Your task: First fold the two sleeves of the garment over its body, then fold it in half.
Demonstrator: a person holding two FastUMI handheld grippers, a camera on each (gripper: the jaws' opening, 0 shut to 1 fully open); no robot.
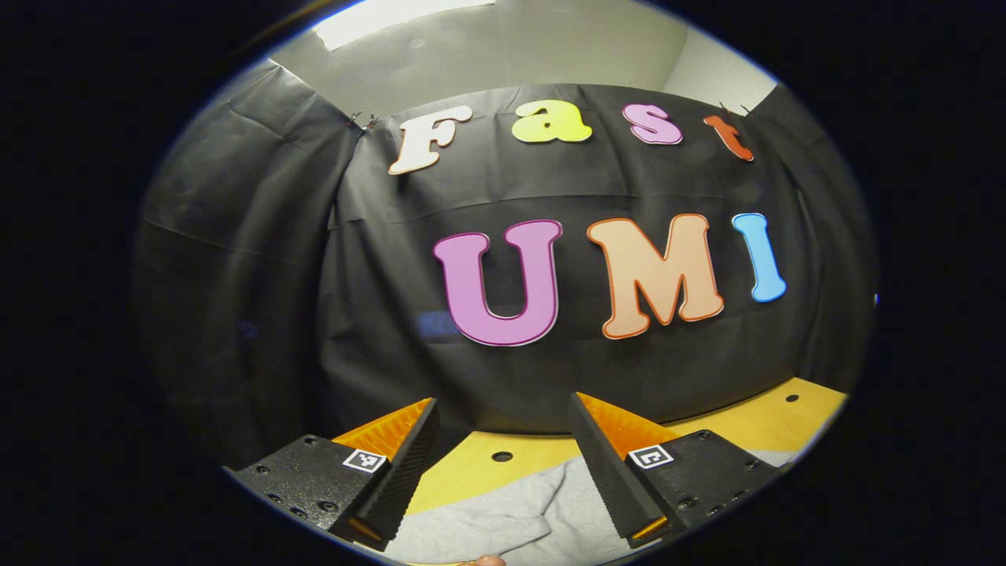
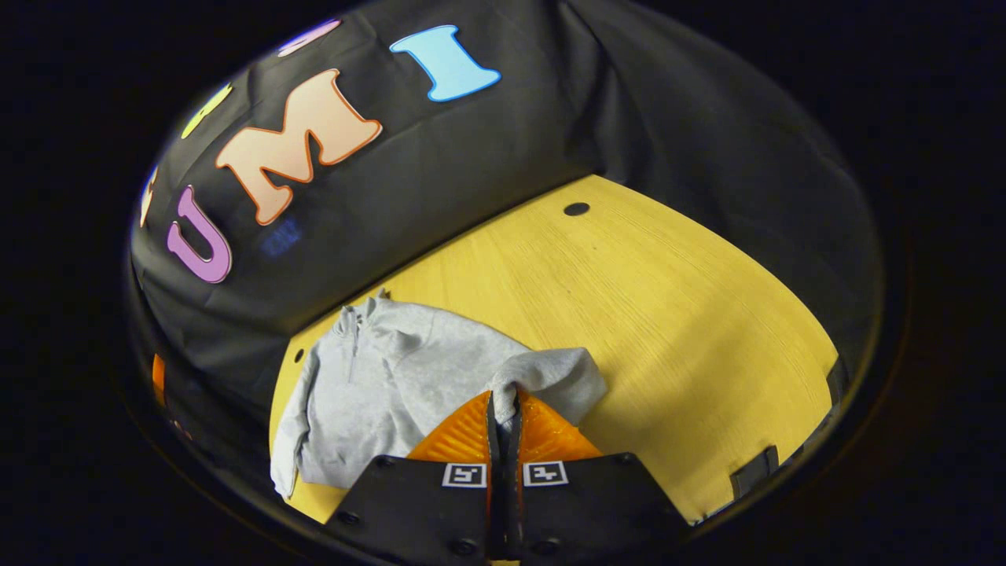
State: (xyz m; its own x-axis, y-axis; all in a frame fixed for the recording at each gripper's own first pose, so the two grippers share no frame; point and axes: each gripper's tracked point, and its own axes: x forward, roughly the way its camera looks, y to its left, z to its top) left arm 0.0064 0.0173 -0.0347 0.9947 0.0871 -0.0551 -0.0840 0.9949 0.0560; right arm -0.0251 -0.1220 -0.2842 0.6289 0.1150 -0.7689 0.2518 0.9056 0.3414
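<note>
The right hand-held gripper (image 2: 503, 405) pinched the grey sweatshirt's (image 2: 393, 385) sleeve (image 2: 550, 377) at six o'clock; the thin bite risked slipping. The left hand-held gripper (image 1: 503, 464) gaped wide.

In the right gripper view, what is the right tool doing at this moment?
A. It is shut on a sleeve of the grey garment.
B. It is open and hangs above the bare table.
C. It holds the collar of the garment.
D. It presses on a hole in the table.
A: the right tool has its two fingers closed together on the grey fabric of a sleeve of the garment, which lies on the yellow table.
</note>
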